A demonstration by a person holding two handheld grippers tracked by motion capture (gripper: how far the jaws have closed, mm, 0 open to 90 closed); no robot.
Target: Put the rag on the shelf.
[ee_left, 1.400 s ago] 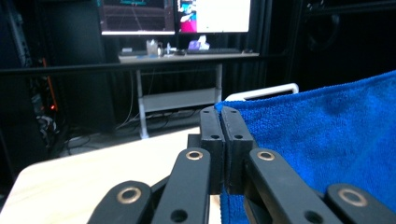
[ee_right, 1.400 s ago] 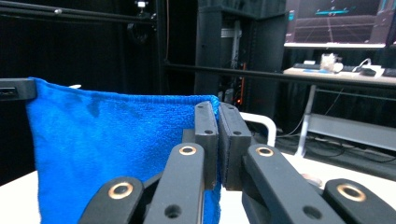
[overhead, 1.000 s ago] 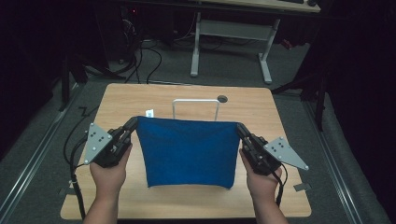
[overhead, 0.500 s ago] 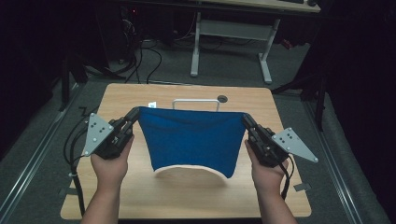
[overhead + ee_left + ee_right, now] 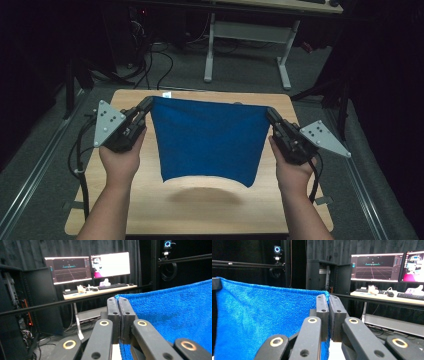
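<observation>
Both hands have risen since the earlier frames, and the blue towel (image 5: 207, 140), which lay with its lower part on the table (image 5: 200, 210), now hangs clear of the wood with a shadow under its bottom hem.

Its top edge is stretched between the left gripper (image 5: 142, 111) at 9 o'clock and the right gripper (image 5: 272, 117) at 3 o'clock. In each gripper view the jaws are clenched on a top corner of the cloth, with only a narrow strip of fabric caught between the pads.

That thin bite is likely the main risk: if the hands pull farther apart or jerk, a corner could slip out and the towel would swing down from one side. Uneven lifting would tilt the edge and bunch the cloth.

Below is a pale wooden table, bare but for a small white tag (image 5: 167, 94) at 12 o'clock. Beyond it are grey carpet, loose cables, a white-legged desk (image 5: 245, 35), black curtains and two lit monitors (image 5: 87, 266).
</observation>
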